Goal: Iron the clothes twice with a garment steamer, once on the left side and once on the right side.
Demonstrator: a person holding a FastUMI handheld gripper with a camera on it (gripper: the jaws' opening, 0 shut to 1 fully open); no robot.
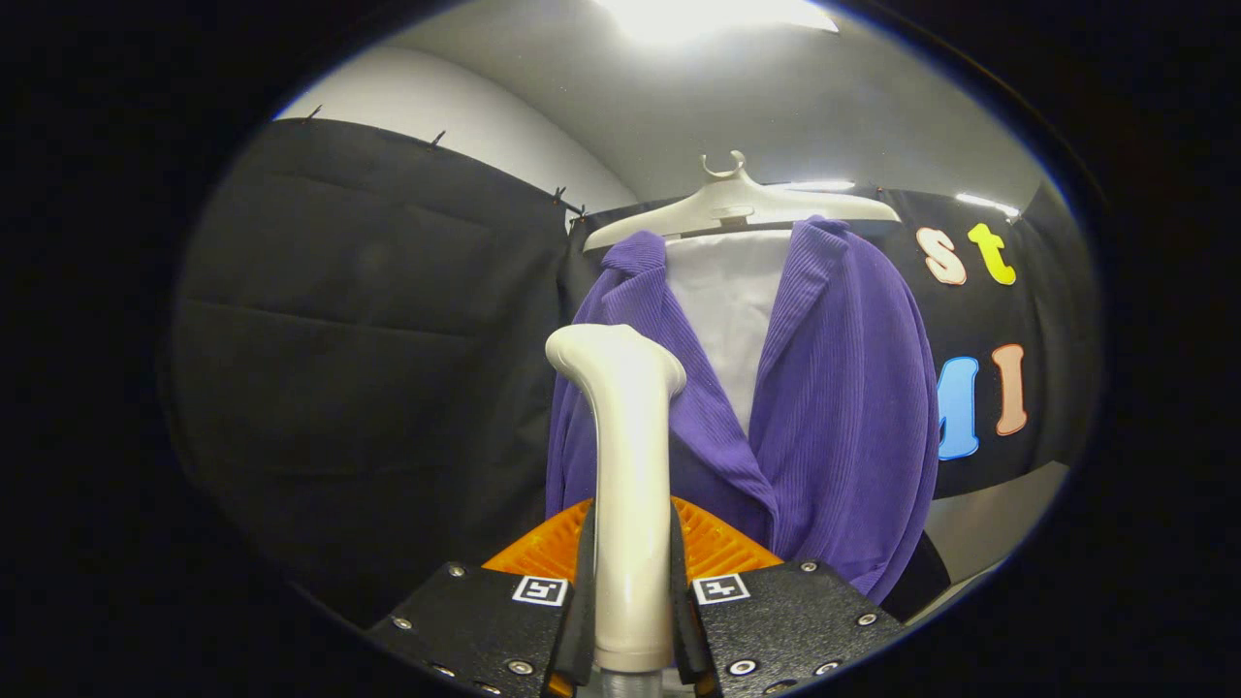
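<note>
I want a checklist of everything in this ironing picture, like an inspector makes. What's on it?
Surface: nothing seen.
Job's things: white garment steamer held upright, its head against the left half of the purple jacket; jacket hangs open over a white shirt on a white hanger.
Clutter: nothing seen.
Grippers: gripper shut on the steamer's handle, a finger on each side.
Cables: nothing seen.
Surroundings: black cloth wall behind the clothes, pale wall above, bright ceiling light.
</note>
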